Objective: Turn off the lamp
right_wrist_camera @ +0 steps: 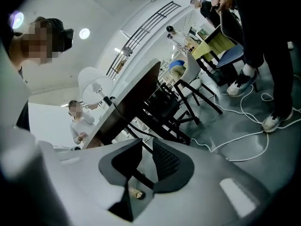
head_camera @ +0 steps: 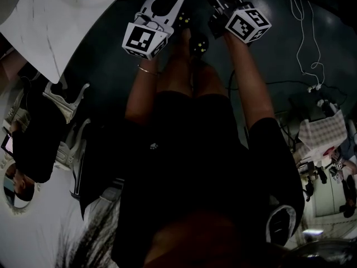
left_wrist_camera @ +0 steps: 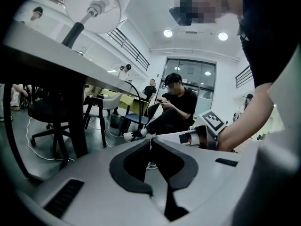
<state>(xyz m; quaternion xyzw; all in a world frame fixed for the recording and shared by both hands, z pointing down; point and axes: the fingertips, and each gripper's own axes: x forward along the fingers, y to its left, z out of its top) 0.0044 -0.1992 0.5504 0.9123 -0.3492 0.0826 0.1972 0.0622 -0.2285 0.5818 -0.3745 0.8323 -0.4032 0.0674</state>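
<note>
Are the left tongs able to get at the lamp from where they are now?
Probably not yet: the left tongs sit below the table, whose top carries the lamp. Nothing seems to block lifting them.

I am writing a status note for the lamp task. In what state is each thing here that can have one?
lamp: shade looks bright, but whether it is lit cannot be told.
left gripper: shut, nothing between the jaws.
right gripper: jaws apart; a black cable shows in the gap, contact unclear.
</note>
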